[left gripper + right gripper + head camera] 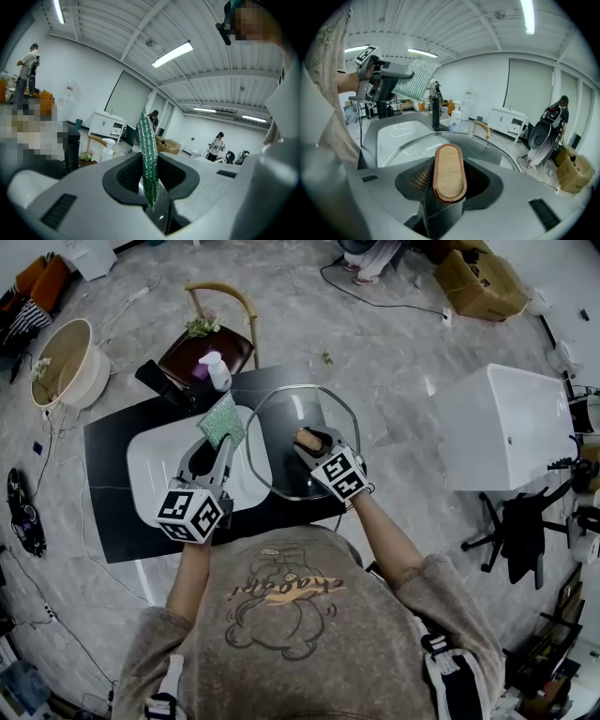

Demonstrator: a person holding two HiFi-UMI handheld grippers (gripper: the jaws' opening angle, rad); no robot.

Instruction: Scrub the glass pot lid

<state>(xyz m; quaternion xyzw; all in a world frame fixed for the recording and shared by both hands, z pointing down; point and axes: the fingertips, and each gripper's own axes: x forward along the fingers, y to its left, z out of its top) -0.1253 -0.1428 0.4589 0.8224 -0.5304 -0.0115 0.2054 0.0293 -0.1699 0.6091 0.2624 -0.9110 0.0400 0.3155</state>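
Right gripper view: the jaws of the right gripper [450, 182] stand partly closed and clamp the wooden handle [449, 164] of the glass pot lid [497, 150], with both pads pressed on the handle's sides. The lid is held over the right side of the white sink basin [401, 133]. In the left gripper view, the jaws of the left gripper [151, 190] are closed on a green scouring pad [147, 145], which stands upright between them. The pad is over the rear part of the basin; whether it touches the lid cannot be determined. The basin is set in a dark surface [108, 484], and a pump bottle [217, 371] stands behind the basin
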